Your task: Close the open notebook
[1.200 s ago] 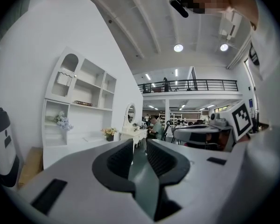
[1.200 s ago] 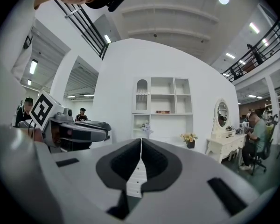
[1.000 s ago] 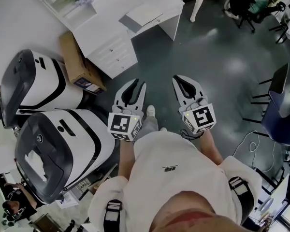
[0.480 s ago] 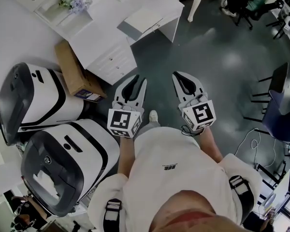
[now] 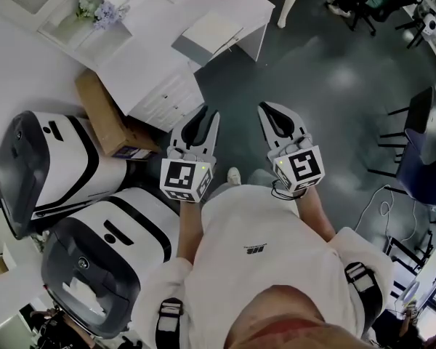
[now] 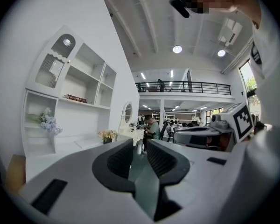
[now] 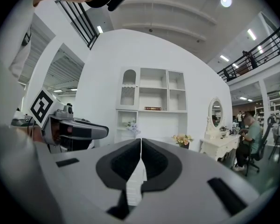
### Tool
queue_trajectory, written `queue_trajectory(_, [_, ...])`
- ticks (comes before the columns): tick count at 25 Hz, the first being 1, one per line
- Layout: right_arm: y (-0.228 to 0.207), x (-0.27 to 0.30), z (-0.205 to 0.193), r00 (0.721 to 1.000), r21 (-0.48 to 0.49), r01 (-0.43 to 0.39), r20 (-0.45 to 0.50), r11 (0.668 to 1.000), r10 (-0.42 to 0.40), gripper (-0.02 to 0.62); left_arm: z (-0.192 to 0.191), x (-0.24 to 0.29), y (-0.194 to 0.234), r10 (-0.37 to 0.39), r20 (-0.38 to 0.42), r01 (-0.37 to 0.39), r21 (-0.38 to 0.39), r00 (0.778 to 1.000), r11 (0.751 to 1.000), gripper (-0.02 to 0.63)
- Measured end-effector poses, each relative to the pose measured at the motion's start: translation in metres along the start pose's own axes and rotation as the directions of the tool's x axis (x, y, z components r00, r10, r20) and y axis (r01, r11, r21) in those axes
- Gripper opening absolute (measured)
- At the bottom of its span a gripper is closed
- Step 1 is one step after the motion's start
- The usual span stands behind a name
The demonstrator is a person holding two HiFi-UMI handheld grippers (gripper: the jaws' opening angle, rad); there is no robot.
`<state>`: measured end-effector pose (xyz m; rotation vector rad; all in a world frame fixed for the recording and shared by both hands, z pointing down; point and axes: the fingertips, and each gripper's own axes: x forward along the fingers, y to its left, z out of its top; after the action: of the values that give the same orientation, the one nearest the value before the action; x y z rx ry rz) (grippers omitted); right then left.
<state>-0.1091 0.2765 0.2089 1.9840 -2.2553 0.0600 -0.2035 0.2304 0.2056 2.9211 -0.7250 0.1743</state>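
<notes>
The pale, flat rectangular notebook lies on the top of the white bench with drawers, near the bench's front edge. At this range its pages cannot be made out. Both grippers are well apart from it, out over the dark grey floor.

Left gripper: held in front of the person's white shirt and pointing toward the bench. In the left gripper view the left gripper has its jaws spread by a narrow gap, with nothing between them.

Right gripper: held beside the left one, at about the same height. In the right gripper view the right gripper has its jaws pressed together, with nothing between them.

Surroundings:
- A bunch of pale blue flowers stands in a low compartment of the white shelf unit behind the bench.
- A dark red book lies on a shelf of that unit.
- A brown cardboard box stands on the floor against the left end of the bench.
- Two large white-and-black rounded machines stand to the person's left.
- A white dressing table with an oval mirror stands further along the wall, and a seated person is beside it.
</notes>
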Motion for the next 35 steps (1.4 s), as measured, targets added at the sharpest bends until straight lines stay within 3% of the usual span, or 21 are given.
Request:
queue_trajectory(13, [-0.040, 0.052, -0.008, 0.999, 0.015, 0.026, -0.019, 1.000, -0.025, -0.003, -0.003, 0.058, 0.040, -0.008, -0.018, 0.008, -0.009, 1.000, 1.000, 0.000])
queue_trajectory(35, [-0.178, 0.181, -0.030, 0.986, 0.051, -0.137, -0.087, 0.989, 0.141, -0.003, -0.011, 0.218, 0.104, 0.152, -0.107, -0.161, -0.083, 0.983, 0.984, 0.000])
